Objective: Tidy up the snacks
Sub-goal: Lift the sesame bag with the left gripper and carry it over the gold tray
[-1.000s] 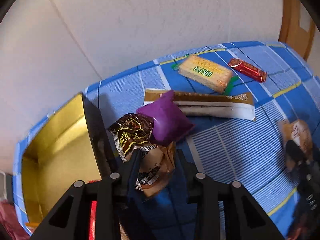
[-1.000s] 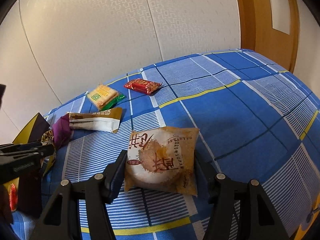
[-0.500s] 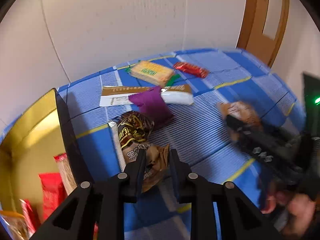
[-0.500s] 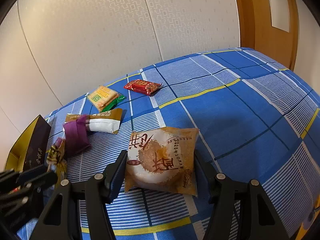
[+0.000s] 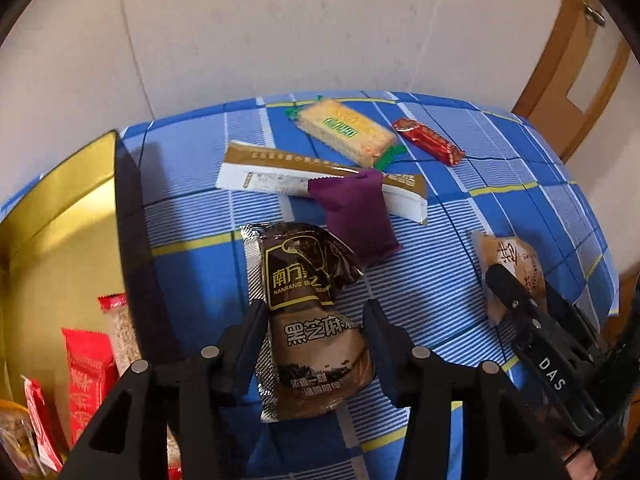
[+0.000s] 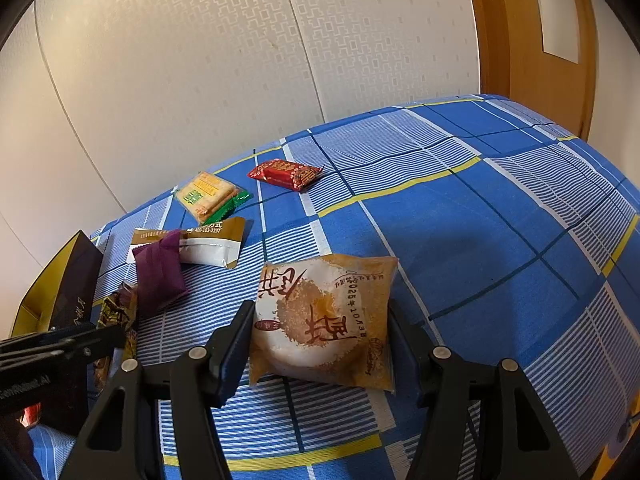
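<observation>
- Two grippers work over a blue checked cloth (image 6: 460,216).
- Left gripper (image 5: 314,320): jaws straddle the brown sesame packet (image 5: 308,308); whether the fingers press it is hard to tell, and its near end is partly hidden.
- Right gripper (image 6: 320,320): jaws spread around the round pastry packet (image 6: 324,320), gaps on both sides.
- Gold-lined box (image 5: 60,240) at left is cut off; the red packets (image 5: 86,372) inside are only partly visible.

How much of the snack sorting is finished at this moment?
Partly done: several red packets lie in the gold box. The left gripper straddles the brown packet; the right gripper straddles the pastry packet. Purple pouch, long sachet, biscuits and red candy remain.
</observation>
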Action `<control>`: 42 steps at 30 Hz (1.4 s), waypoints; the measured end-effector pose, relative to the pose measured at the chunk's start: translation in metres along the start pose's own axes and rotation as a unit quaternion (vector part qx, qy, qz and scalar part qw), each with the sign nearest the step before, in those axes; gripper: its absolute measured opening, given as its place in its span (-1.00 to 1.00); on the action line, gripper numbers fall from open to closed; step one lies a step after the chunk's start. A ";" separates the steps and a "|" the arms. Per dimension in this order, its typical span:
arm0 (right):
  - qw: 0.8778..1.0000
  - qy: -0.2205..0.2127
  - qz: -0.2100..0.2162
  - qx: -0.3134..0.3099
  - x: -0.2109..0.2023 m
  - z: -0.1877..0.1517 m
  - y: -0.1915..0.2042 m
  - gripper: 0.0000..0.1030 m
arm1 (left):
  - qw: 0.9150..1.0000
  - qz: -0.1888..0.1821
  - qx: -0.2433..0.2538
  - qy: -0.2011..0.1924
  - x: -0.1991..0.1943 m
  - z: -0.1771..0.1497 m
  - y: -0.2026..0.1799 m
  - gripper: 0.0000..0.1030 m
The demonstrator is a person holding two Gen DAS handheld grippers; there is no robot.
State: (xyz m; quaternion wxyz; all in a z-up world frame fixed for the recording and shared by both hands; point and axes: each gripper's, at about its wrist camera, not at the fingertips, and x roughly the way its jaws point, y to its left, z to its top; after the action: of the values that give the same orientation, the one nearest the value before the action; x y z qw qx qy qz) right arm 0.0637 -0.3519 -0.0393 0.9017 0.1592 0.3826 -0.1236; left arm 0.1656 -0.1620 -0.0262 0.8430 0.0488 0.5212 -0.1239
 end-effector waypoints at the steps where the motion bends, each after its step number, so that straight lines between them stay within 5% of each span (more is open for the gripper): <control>1: 1.000 0.000 0.000 0.000 0.000 0.000 0.000 0.23 | 1.000 0.000 0.007 -0.001 0.001 -0.001 -0.002 -0.03; 7: 1.000 -0.001 -0.002 -0.003 0.000 0.000 0.001 0.23 | 1.000 -0.011 0.016 -0.005 0.005 -0.009 -0.003 -0.04; 18: 1.000 -0.003 -0.004 -0.009 0.000 0.000 0.001 0.23 | 0.998 -0.031 0.047 -0.031 -0.004 -0.025 -0.008 -0.49; 23: 1.000 -0.004 -0.008 -0.014 0.000 -0.001 0.002 0.23 | 0.997 -0.032 0.058 -0.036 -0.008 -0.032 -0.010 -0.49; 29: 1.000 -0.005 -0.008 -0.016 0.000 -0.001 0.002 0.23 | 0.997 -0.008 0.067 -0.028 -0.003 -0.027 -0.013 -0.13; 34: 1.000 -0.005 -0.010 -0.019 0.000 -0.002 0.002 0.24 | 0.996 -0.009 0.083 -0.015 0.004 -0.026 -0.017 -0.09; 39: 1.000 -0.005 -0.010 -0.019 0.000 -0.002 0.002 0.24 | 0.992 -0.022 0.117 -0.030 -0.003 -0.032 -0.023 -0.46; 42: 1.000 -0.005 -0.010 -0.019 0.000 -0.002 0.002 0.24 | 0.992 -0.035 0.117 -0.036 -0.007 -0.037 -0.024 -0.49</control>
State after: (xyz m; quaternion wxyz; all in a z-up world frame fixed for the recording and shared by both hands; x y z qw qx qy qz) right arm 0.0632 -0.3493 -0.0398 0.9052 0.1378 0.3817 -0.1262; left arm 0.1239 -0.1763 -0.0354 0.8448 0.1244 0.4742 -0.2147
